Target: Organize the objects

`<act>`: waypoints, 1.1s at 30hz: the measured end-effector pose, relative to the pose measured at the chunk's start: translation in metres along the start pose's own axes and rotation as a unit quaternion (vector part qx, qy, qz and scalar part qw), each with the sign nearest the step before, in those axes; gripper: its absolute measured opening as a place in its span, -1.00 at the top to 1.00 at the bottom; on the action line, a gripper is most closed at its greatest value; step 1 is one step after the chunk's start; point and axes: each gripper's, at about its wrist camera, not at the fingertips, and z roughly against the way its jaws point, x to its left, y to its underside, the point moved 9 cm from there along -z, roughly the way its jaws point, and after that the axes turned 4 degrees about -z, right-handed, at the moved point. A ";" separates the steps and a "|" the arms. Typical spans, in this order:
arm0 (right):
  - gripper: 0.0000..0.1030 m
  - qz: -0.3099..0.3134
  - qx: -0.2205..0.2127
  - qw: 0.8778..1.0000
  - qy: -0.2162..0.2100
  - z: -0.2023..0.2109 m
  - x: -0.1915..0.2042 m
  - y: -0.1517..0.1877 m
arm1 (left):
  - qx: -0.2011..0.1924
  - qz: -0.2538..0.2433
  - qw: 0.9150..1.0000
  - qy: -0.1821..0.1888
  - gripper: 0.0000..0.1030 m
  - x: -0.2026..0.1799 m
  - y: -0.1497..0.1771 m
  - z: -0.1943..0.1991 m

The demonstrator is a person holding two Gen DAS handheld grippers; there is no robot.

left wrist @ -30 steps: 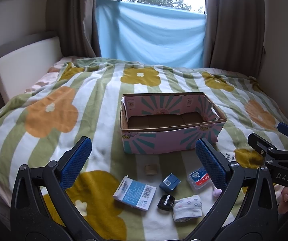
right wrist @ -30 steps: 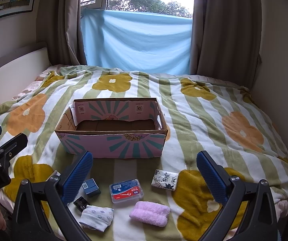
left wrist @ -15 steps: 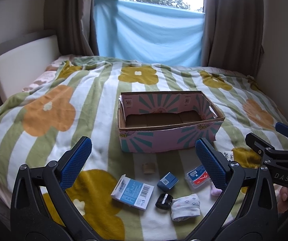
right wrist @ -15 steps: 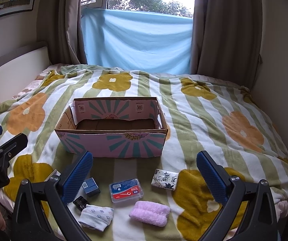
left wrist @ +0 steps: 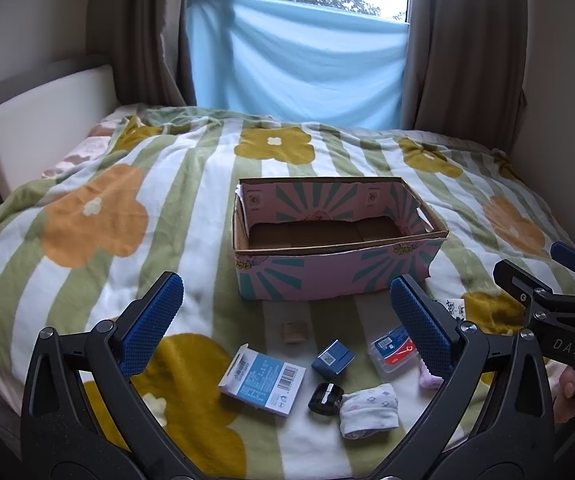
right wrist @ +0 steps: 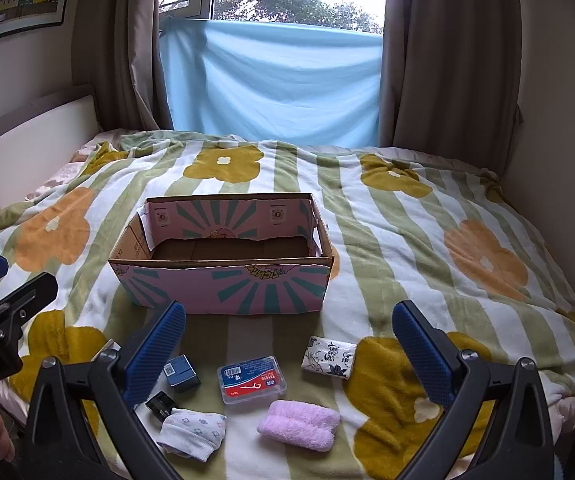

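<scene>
1. Left gripper (left wrist: 285, 312) hangs over the bed (left wrist: 87, 272), fingers (left wrist: 149, 322) spread wide, holding and touching nothing.
2. Right gripper (right wrist: 289, 346) likewise gapes, empty.
3. A cardboard box (right wrist: 227, 284) sits mid-bed; a floss case (right wrist: 251, 380), pink towel (right wrist: 299, 424) and folded sock (right wrist: 191, 432) lie just before it.

Left gripper (left wrist: 285, 312) hovering above blanket (left wrist: 191, 208), jaws spread wide, holding nothing. Cardboard box (left wrist: 335, 276) sitting ahead, open top facing up. Blue-white packet (left wrist: 262, 379), small blue box (left wrist: 333, 359), black item (left wrist: 326, 398), folded sock (left wrist: 369, 410) lying near box front. Right gripper (left wrist: 559, 276) showing at right edge.
</scene>
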 end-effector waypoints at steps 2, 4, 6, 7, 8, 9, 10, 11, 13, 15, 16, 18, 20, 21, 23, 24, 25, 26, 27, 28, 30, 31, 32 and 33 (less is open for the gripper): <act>-0.99 0.000 0.001 1.000 0.000 -0.001 -0.002 0.000 | 0.001 0.001 1.000 -0.001 -0.99 0.002 0.000 -0.001; -0.99 0.001 0.002 1.000 -0.001 -0.002 -0.002 0.000 | 0.002 0.001 1.000 -0.001 -0.99 0.002 0.000 -0.002; -0.99 0.001 0.002 1.000 -0.001 -0.002 -0.002 0.000 | 0.003 0.001 1.000 -0.002 -0.99 0.002 0.000 -0.002; -0.99 0.001 0.002 1.000 -0.001 -0.002 -0.002 0.000 | 0.003 0.000 1.000 -0.002 -0.99 0.003 0.000 -0.002; -0.99 0.001 0.002 1.000 -0.001 -0.002 -0.002 -0.001 | 0.003 -0.001 1.000 -0.004 -0.99 0.004 -0.001 -0.002; -0.99 0.001 0.001 1.000 0.000 -0.002 -0.002 0.000 | 0.002 -0.002 1.000 -0.007 -0.99 0.006 -0.003 -0.001; -0.99 0.002 -0.001 1.000 0.000 -0.002 -0.003 0.000 | -0.001 -0.002 1.000 -0.011 -0.99 0.009 -0.007 0.000; -0.99 0.005 -0.003 1.000 0.002 -0.001 -0.003 -0.002 | -0.005 -0.002 1.000 -0.014 -0.99 0.013 -0.010 0.002; -0.99 0.011 -0.007 1.000 0.005 0.000 -0.006 -0.004 | -0.006 -0.006 1.000 -0.022 -0.99 0.020 -0.017 0.005; -0.99 0.014 -0.008 1.000 0.013 -0.002 -0.011 -0.007 | 0.001 -0.016 0.999 -0.028 -0.99 0.026 -0.020 0.003; -0.99 0.014 -0.006 1.000 0.016 -0.003 -0.014 -0.008 | 0.006 -0.023 0.999 -0.030 -0.99 0.027 -0.021 0.001; -0.99 0.014 0.004 1.000 0.014 -0.008 -0.020 -0.007 | 0.025 -0.039 0.998 -0.034 -0.99 0.028 -0.017 -0.008; -0.99 0.016 0.019 1.000 0.012 -0.015 -0.024 -0.001 | 0.055 -0.054 0.997 -0.027 -0.99 0.027 -0.004 -0.022; -0.99 0.019 0.027 0.999 0.012 -0.018 -0.026 0.003 | 0.069 -0.057 0.996 -0.023 -0.99 0.027 0.003 -0.029; -0.99 0.025 0.049 0.998 0.017 -0.029 -0.029 0.018 | 0.099 -0.060 0.993 -0.012 -0.99 0.025 0.024 -0.045; -0.99 0.024 0.058 0.998 0.021 -0.033 -0.031 0.025 | 0.114 -0.062 0.992 -0.007 -0.99 0.024 0.035 -0.053; -0.99 0.020 0.064 0.997 0.023 -0.036 -0.035 0.032 | 0.128 -0.064 0.990 -0.006 -0.99 0.024 0.047 -0.061; -0.99 0.014 0.074 0.997 0.022 -0.041 -0.038 0.041 | 0.143 -0.068 0.987 -0.009 -0.99 0.024 0.060 -0.068; -0.99 0.005 0.086 0.996 0.018 -0.047 -0.041 0.051 | 0.156 -0.072 0.985 -0.010 -0.99 0.023 0.071 -0.076; -0.99 -0.003 0.098 0.995 0.015 -0.052 -0.043 0.060 | 0.170 -0.075 0.983 -0.008 -0.99 0.021 0.084 -0.084; -0.99 -0.015 0.124 0.992 0.011 -0.064 -0.046 0.081 | 0.188 -0.080 0.979 -0.002 -0.99 0.018 0.103 -0.095; -0.99 -0.015 0.136 0.991 0.012 -0.069 -0.046 0.090 | 0.198 -0.082 0.977 0.001 -0.99 0.017 0.112 -0.101; -0.99 -0.013 0.145 0.989 0.012 -0.075 -0.046 0.101 | 0.209 -0.085 0.974 0.001 -0.99 0.016 0.122 -0.107; -0.99 -0.010 0.149 0.989 0.011 -0.078 -0.045 0.107 | 0.220 -0.087 0.972 -0.002 -0.99 0.017 0.130 -0.112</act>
